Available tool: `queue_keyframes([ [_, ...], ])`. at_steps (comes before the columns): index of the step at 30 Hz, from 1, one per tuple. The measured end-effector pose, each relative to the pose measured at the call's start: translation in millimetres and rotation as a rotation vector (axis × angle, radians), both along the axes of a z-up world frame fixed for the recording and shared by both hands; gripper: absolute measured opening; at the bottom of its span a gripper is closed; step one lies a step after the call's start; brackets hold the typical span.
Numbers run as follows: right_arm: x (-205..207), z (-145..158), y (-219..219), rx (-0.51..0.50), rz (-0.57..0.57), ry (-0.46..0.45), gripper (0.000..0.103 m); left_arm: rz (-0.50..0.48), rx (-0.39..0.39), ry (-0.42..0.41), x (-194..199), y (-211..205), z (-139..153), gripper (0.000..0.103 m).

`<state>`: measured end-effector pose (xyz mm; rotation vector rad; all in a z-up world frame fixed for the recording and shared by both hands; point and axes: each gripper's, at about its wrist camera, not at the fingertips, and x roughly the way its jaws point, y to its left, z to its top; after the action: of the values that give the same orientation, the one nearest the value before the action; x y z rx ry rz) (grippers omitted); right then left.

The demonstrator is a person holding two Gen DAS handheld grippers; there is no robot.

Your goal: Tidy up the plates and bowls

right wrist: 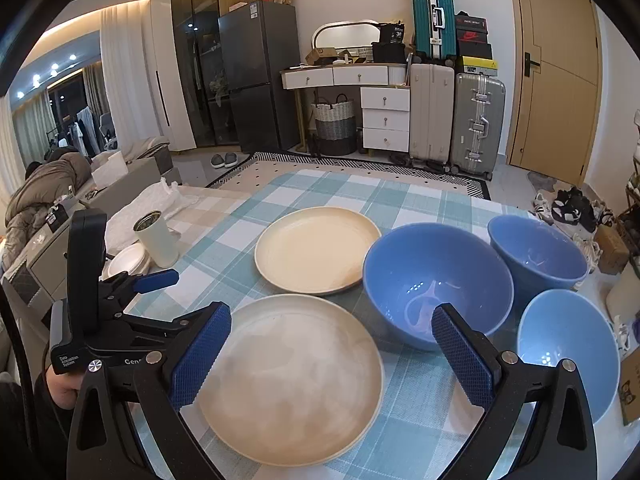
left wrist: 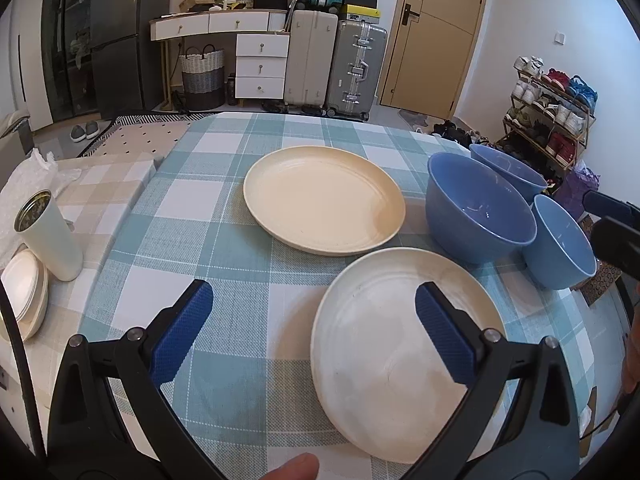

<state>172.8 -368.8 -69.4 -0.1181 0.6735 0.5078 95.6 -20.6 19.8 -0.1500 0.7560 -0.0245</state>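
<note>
On the blue-checked tablecloth lie two plates: a cream plate farther off and a white plate nearer. Three blue bowls stand upright to their right: a large one, one behind it and one nearest the right edge. My left gripper is open, its right finger over the white plate, holding nothing. My right gripper is open above the white plate's far rim, holding nothing.
A white tumbler and a stack of small white dishes sit on a beige checked cloth at the left, beside crumpled plastic. The table's right edge runs close behind the bowls. A thumb shows at the bottom.
</note>
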Motion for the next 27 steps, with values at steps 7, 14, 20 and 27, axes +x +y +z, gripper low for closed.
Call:
queue_keyframes([
  [7, 17.6, 15.9, 10.0, -0.018, 0.003, 0.012, 0.102, 0.001, -0.014, 0.011, 13.8, 13.3, 3.2, 0.101],
  [14, 40.8, 24.4, 25.0, -0.034, 0.002, 0.029, 0.102, 0.018, -0.021, 0.024, 30.6, 30.0, 5.9, 0.101],
  [20, 60.3, 27.4, 37.1, -0.036, -0.001, 0.040, 0.102, 0.033, -0.036, 0.031, 43.3, 42.6, 7.2, 0.101],
  [27, 86.7, 24.3, 47.7, -0.052, -0.005, 0.059, 0.102, 0.037, -0.033, 0.049, 60.2, 46.6, 8.2, 0.101],
])
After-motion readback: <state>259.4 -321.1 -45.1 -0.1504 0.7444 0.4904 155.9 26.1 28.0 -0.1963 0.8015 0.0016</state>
